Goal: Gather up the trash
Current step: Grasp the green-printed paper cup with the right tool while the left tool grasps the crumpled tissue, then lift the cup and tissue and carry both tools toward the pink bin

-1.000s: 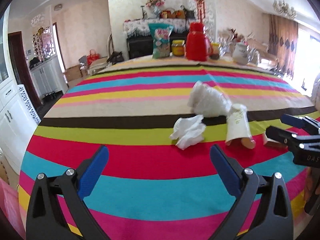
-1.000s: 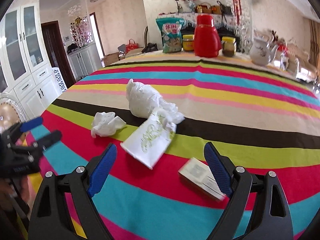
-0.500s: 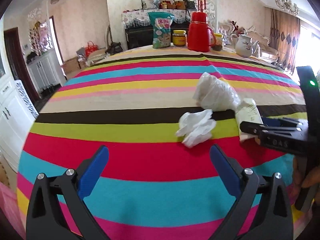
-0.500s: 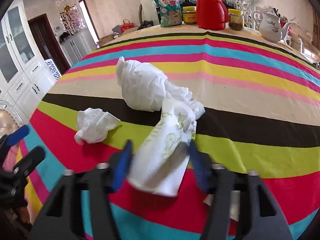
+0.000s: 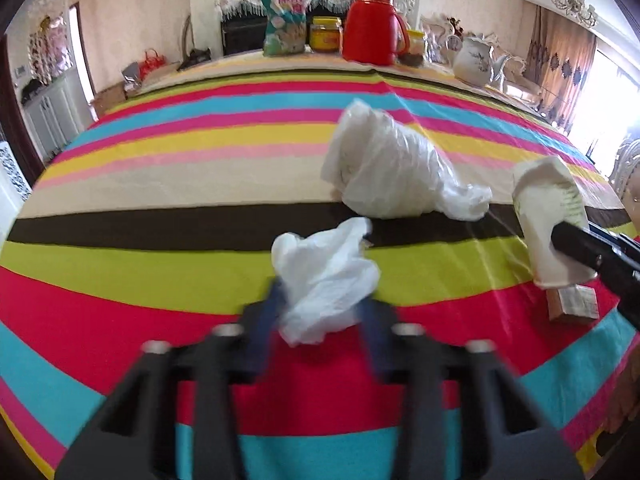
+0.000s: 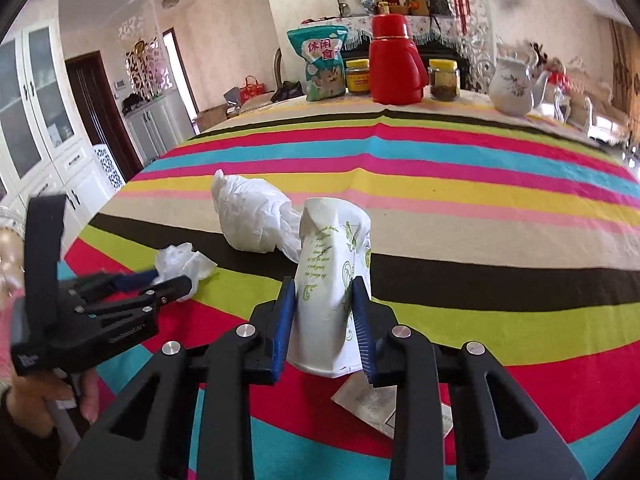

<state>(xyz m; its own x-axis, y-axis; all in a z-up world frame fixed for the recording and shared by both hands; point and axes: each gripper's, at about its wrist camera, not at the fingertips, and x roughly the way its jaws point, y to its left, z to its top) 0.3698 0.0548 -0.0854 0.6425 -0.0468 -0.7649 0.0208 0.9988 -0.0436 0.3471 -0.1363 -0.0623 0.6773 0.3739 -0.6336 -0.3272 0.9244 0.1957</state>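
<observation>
My left gripper (image 5: 320,312) is shut on a crumpled white tissue (image 5: 326,280) low over the striped tablecloth (image 5: 160,184); it shows in the right wrist view (image 6: 180,264) too. My right gripper (image 6: 324,308) is shut on a crushed white paper cup (image 6: 332,280) with green print, tilted up off the cloth; the cup also shows at the right of the left wrist view (image 5: 548,216). A crumpled white plastic bag (image 5: 384,172) lies behind both, also in the right wrist view (image 6: 252,212). A small flat carton (image 5: 572,304) lies under the cup.
At the table's far edge stand a red thermos (image 6: 394,60), a teal snack bag (image 6: 324,64), two yellow-lidded jars (image 6: 358,76) and a white porcelain jug (image 6: 512,84). White cabinets (image 6: 36,128) stand to the left beyond the table.
Both grippers went from open to shut: the left moved forward and closed on the tissue, the right closed on the paper cup and raised it upright.
</observation>
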